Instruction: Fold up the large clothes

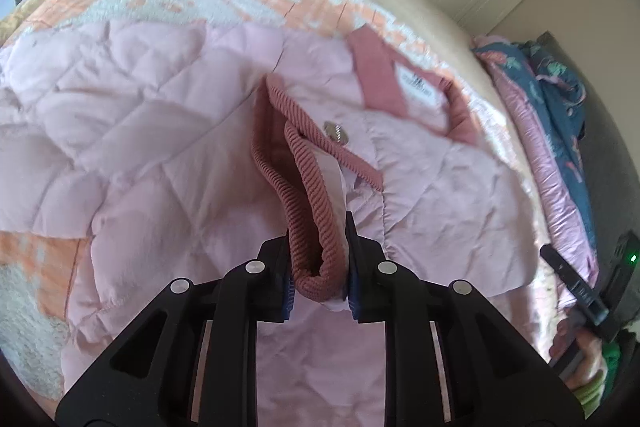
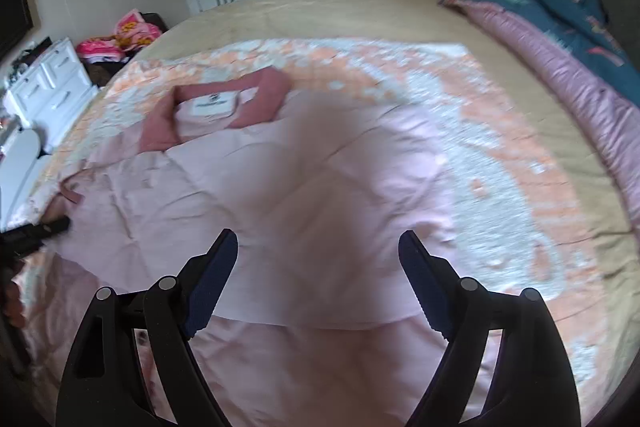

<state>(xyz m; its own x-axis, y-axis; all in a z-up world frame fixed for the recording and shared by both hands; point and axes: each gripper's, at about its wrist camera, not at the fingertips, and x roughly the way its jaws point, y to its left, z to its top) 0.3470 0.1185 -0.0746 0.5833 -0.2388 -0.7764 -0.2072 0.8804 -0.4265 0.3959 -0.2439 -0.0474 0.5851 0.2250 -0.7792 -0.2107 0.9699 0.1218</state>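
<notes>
Already the left gripper (image 1: 320,259) is pinching the ribbed dusty-pink cuff (image 1: 312,211) of the pale pink quilted jacket (image 1: 160,155), its blue pads pressed on either side of the doubled-over knit. The cuff's sleeve runs away from the jaws toward the jacket's chest, where a snap button (image 1: 337,133) and the darker pink collar (image 1: 380,75) with its white label (image 1: 420,89) lie. The jacket itself is spread on the bed (image 2: 360,7), on top of an orange-and-white blanket (image 2: 500,155), collar end away from the person and hem end nearest.

From the right wrist view the right gripper (image 2: 318,281) hangs over the jacket's body with its jaws spread wide and nothing between them; the pink fabric lies below and ahead of it, not touched as far as I can tell. The picture is smeared there, so the exact fold lines are hard to read. At the far left edge of that view the other gripper shows as a dark shape at the jacket's side.

What the next move likely turns on: the sleeve's long axis lies across the jacket, from the left hand's side toward the middle, so the left hand, already holding the cuff, is the nearer one to carry it inward over the chest, while the right hand is free to pin or take the opposite side
</notes>
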